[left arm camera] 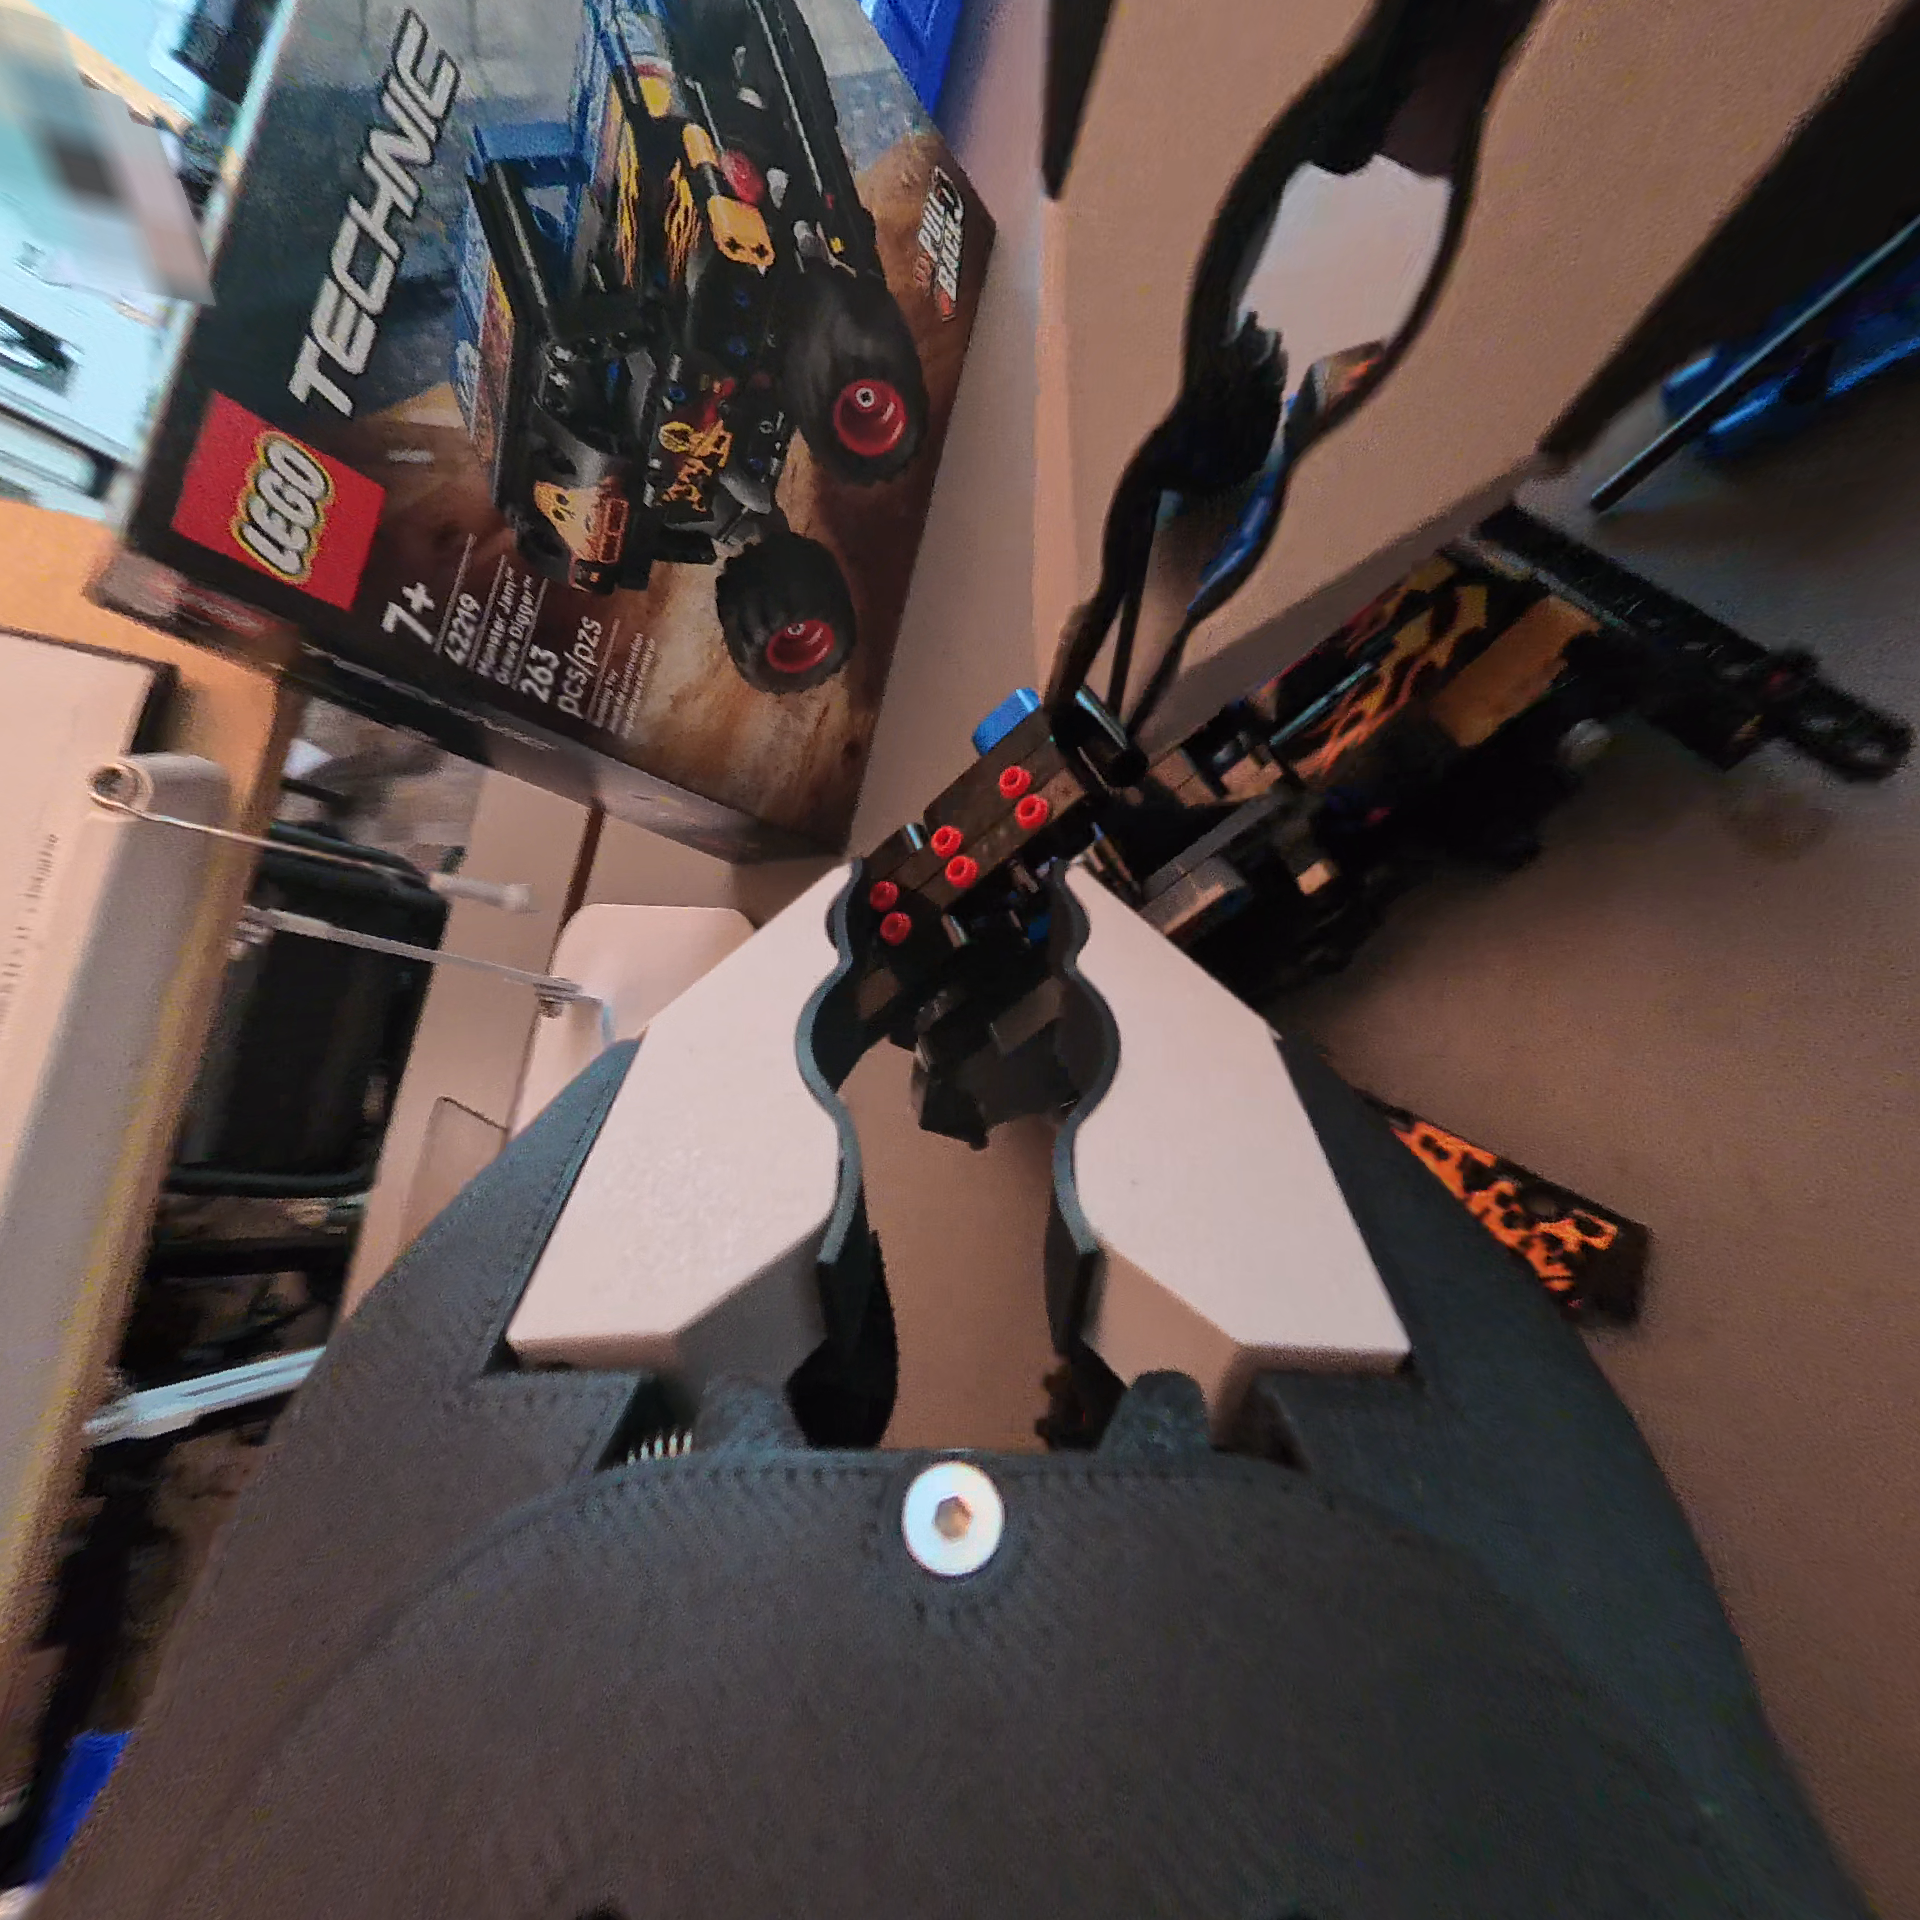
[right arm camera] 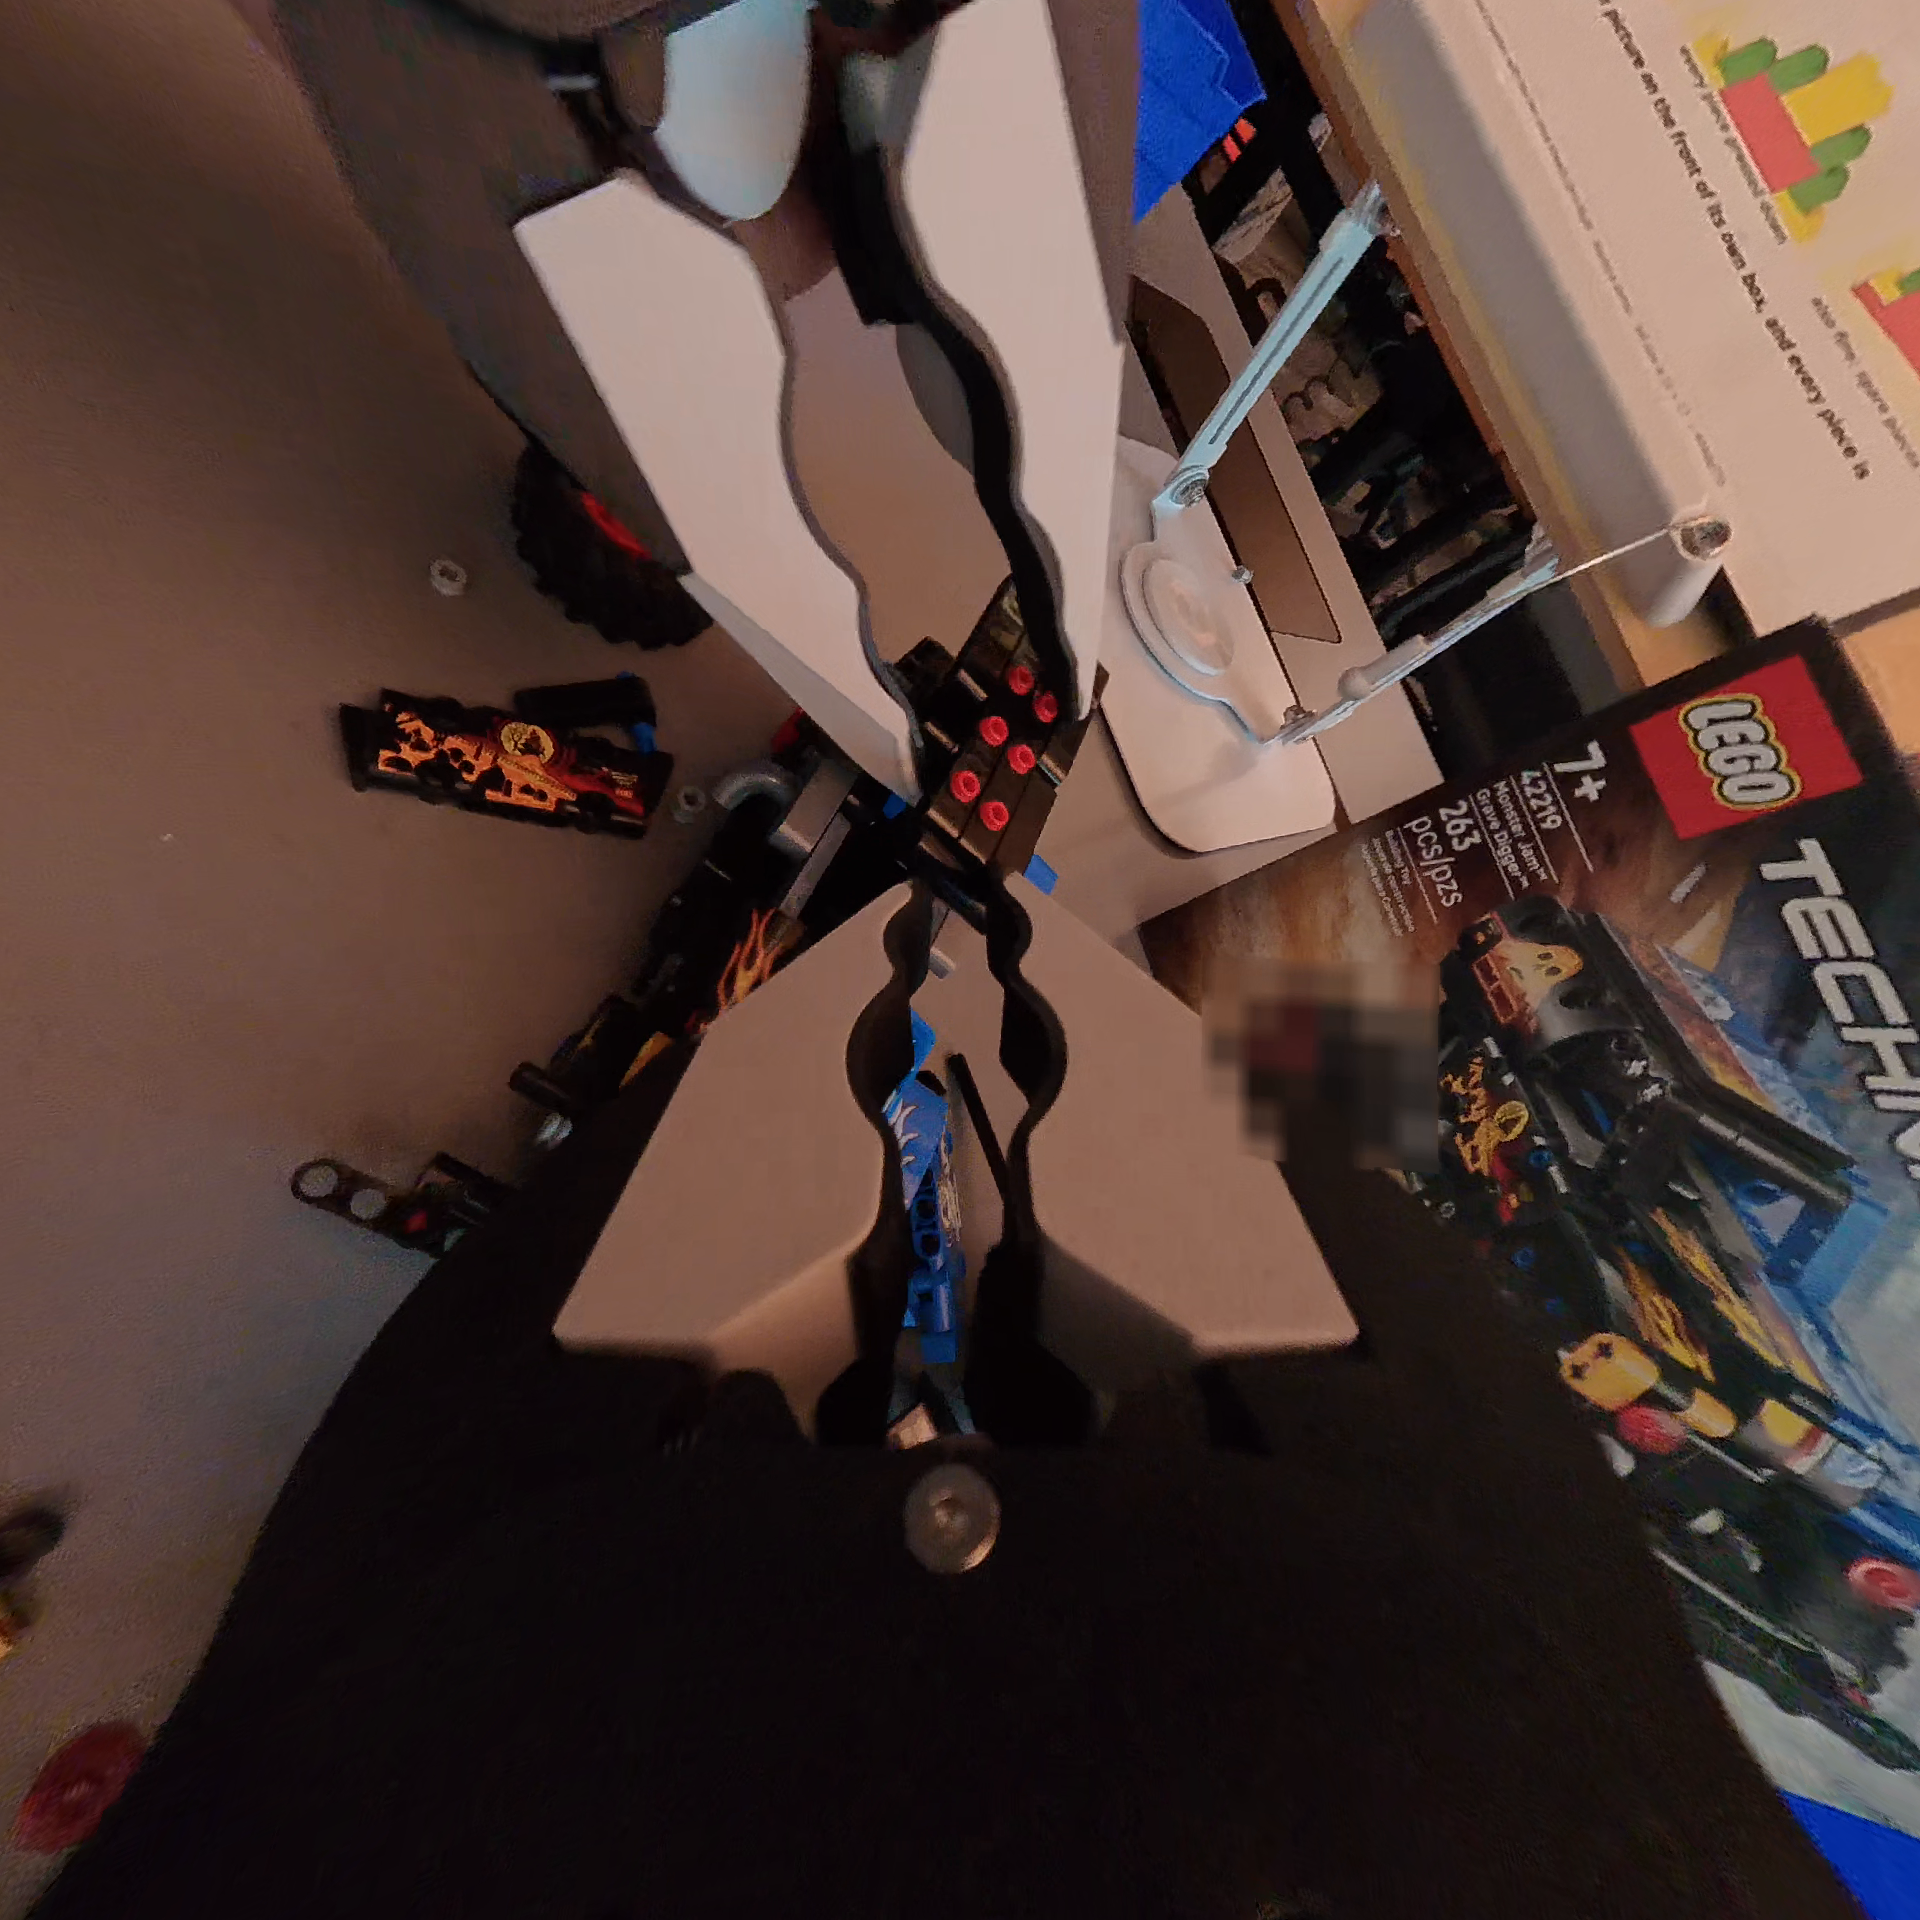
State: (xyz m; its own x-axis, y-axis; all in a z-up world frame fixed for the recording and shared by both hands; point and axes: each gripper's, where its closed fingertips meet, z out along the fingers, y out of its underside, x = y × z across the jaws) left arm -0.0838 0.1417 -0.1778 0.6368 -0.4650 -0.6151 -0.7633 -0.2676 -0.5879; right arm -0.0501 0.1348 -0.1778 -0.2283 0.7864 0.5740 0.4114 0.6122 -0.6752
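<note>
Black brick-built toy truck chassis [left arm camera: 977,821], with red pins and flame-printed sides, sits over the grey tabletop [left arm camera: 1558,935], caught between the two tongs. I record the left gripper [left arm camera: 961,904] closed around the red-pinned end, its jaws pressing on both flanks. The right gripper [right arm camera: 961,902] meets it head-on, jaws drawn nearly together and apparently pinching a black part beside a blue pin; that contact is partly hidden. A loose flame-printed black panel [right arm camera: 499,764] and a black tyre [right arm camera: 592,561] lie apart on the table. The printed cardboard set box [right arm camera: 1662,1039] stands just beside.

Black printed tool [left arm camera: 961,925]; white wavy-edged fingers [left arm camera: 686,1174]; silver screw [left arm camera: 953,1519]
</note>
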